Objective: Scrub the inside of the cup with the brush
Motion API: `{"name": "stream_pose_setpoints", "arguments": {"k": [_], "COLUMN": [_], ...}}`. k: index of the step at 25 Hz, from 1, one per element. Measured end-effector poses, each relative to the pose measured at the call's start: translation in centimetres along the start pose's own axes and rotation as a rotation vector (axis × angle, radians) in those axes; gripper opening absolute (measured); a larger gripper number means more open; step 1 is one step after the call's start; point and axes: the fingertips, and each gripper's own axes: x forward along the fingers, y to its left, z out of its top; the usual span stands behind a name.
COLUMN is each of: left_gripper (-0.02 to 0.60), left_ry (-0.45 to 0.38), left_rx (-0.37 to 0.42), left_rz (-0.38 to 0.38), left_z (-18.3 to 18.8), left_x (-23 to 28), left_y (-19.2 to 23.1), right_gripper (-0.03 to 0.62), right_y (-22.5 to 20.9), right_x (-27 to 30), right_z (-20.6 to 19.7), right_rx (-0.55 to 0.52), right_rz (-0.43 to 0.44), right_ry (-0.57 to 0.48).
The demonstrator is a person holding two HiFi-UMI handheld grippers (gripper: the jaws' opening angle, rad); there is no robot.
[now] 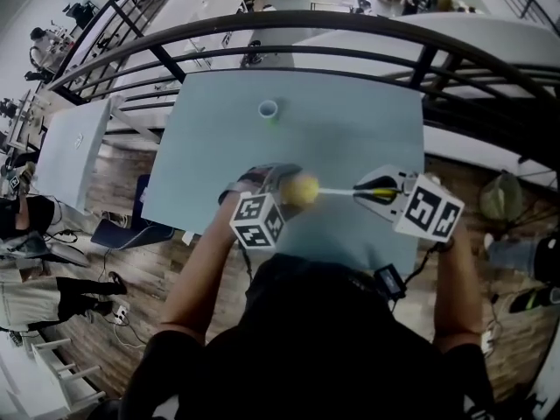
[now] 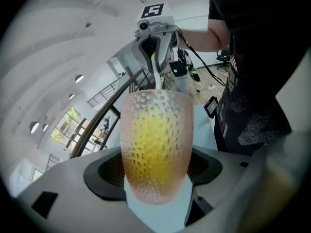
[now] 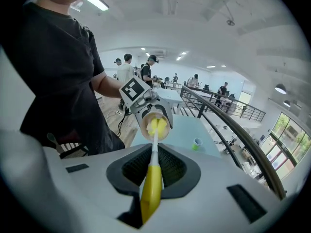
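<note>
My left gripper (image 1: 282,182) is shut on a dimpled translucent cup (image 2: 156,144), held on its side with the mouth toward my right gripper. The cup (image 1: 300,188) shows yellow in the head view because the brush's yellow sponge head (image 3: 156,126) is inside it. My right gripper (image 1: 367,190) is shut on the brush's yellow handle (image 3: 151,188); its white stem (image 1: 337,192) runs straight into the cup mouth (image 3: 154,125). Both grippers hang above the near part of the pale blue table (image 1: 350,129).
A small green and white cup (image 1: 268,109) stands at the far middle of the table. A dark curved railing (image 1: 289,24) runs beyond the table's far edge. Several people stand off to the left and far behind.
</note>
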Motion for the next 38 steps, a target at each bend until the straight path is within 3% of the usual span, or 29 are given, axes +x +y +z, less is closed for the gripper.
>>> {"name": "stream_pose_setpoints", "arguments": {"k": [7,18,28,38], "left_gripper": [0.351,0.351,0.351,0.351], "left_ry": [0.029,-0.016,-0.104,-0.086], "left_rx": [0.048,0.108,0.159,0.162], "left_rz": [-0.023,-0.065,-0.128,-0.146], "left_z": [-2.6,-7.7,-9.5,-12.8], "left_x": [-0.3,-3.5,-4.6,-4.4], "left_y": [-0.5,1.7,1.9,1.6], "right_gripper": [0.046,0.046,0.046,0.046], "right_y": [0.2,0.3,0.2,1.1], "right_x": [1.1,1.3,7.0,10.1], "right_z": [1.7,5.8,9.9,12.5], "right_rx": [0.002,0.108,0.146,0.18], "right_rz": [-0.004,-0.09,-0.136,-0.156], "right_ry": [0.008,-0.003,0.044,0.031]}}
